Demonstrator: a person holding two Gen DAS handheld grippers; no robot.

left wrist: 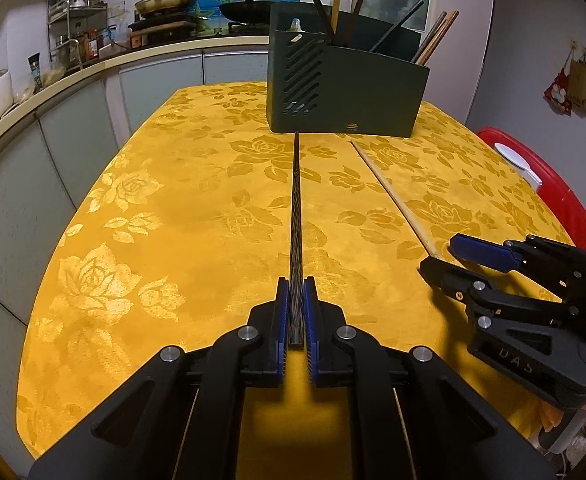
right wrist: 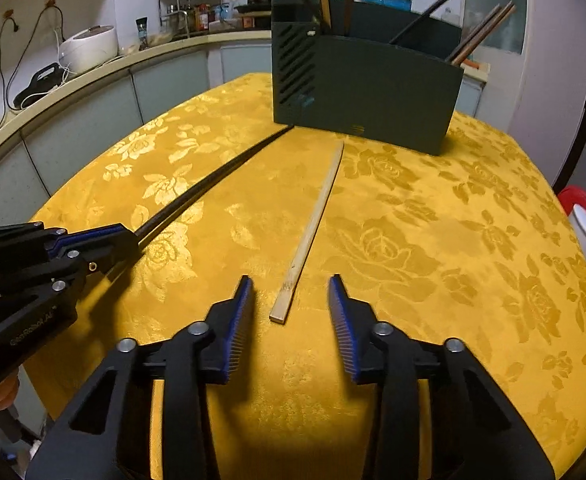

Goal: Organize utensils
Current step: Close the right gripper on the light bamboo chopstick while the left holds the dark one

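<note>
From the left wrist view, the left gripper (left wrist: pixel 296 312) is clenched on the thick end of a dark chopstick (left wrist: pixel 295 216), which runs straight ahead from between the pads with its far tip down near the foot of the dark green utensil holder (left wrist: pixel 349 80). That holder stands well ahead of the gripper on the yellow floral tablecloth (left wrist: pixel 153 240) and already has several chopsticks (left wrist: pixel 433 40) leaning in its compartments, so part of the sorting looks done. Ahead and to the right of this gripper lies a pale bamboo chopstick (left wrist: pixel 393 196), flat on the cloth, with the right gripper (left wrist: pixel 443 254) at its near end.

From the right wrist view, the right gripper (right wrist: pixel 291 296) is spread, and the bamboo chopstick (right wrist: pixel 313 224) has its near end lying between the fingertips without either pad touching it (so nothing is grasped yet). It stretches away ahead toward the holder (right wrist: pixel 365 92). Off to the left, the left gripper (right wrist: pixel 131 238) shows with the dark chopstick (right wrist: pixel 213 184) held in it, angled toward the holder's corner.

As a judgement: two pieces appear to be left on the table. The dark one is gripped but not yet lifted into the holder; the bamboo one has yet to be pinched, raised and dropped in.
</note>
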